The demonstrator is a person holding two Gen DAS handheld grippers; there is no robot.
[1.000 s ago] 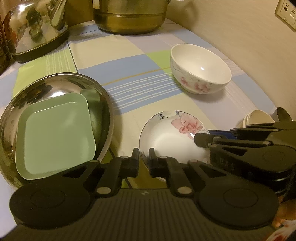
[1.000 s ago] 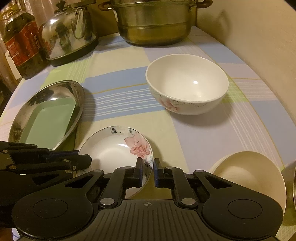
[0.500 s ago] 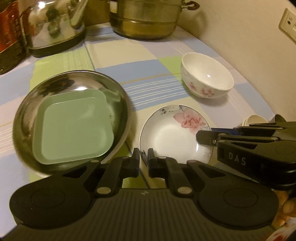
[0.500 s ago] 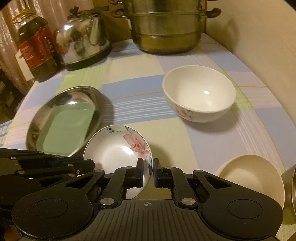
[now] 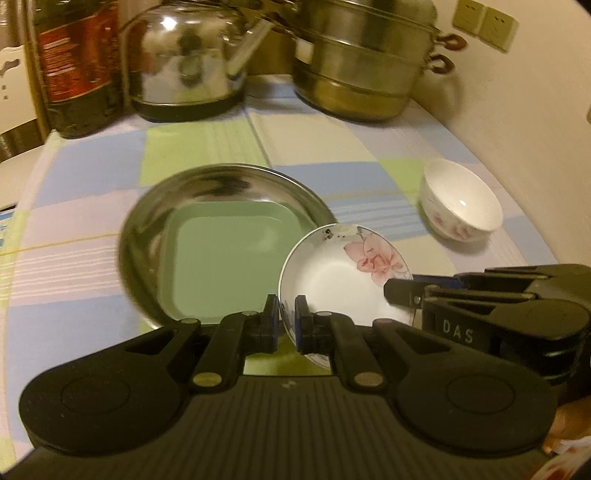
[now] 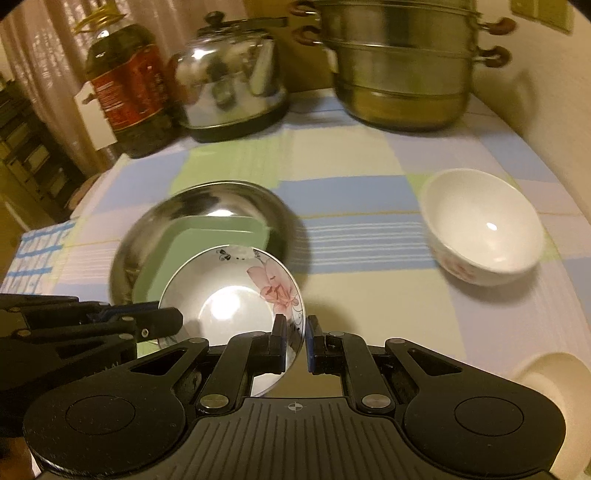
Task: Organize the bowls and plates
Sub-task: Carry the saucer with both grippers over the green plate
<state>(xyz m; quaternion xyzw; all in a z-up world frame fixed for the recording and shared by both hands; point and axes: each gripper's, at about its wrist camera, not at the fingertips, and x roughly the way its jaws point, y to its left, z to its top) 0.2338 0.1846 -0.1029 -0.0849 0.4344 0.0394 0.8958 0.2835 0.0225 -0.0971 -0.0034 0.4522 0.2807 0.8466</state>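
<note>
A small white plate with a pink flower (image 5: 340,280) hangs tilted above the cloth. My left gripper (image 5: 286,321) is shut on its near rim, and my right gripper (image 6: 295,339) is shut on its right rim. The plate (image 6: 229,295) overlaps the right edge of a round steel dish (image 5: 221,173). Inside that dish lies a square green plate (image 5: 221,266). A white flowered bowl (image 6: 484,225) stands upright on the cloth to the right. The rim of a cream bowl (image 6: 554,376) shows at the near right.
At the back of the checked tablecloth stand a steel kettle (image 6: 229,74), a stacked steel steamer pot (image 6: 402,66) and a dark oil bottle (image 6: 125,88). A wall with sockets (image 5: 484,22) closes the right side. The table edge runs along the left.
Both grippers have risen and drawn back with the flowered plate, which has left the cloth and shifted left, so it overlaps the steel dish's edge. The white bowl has not moved.
</note>
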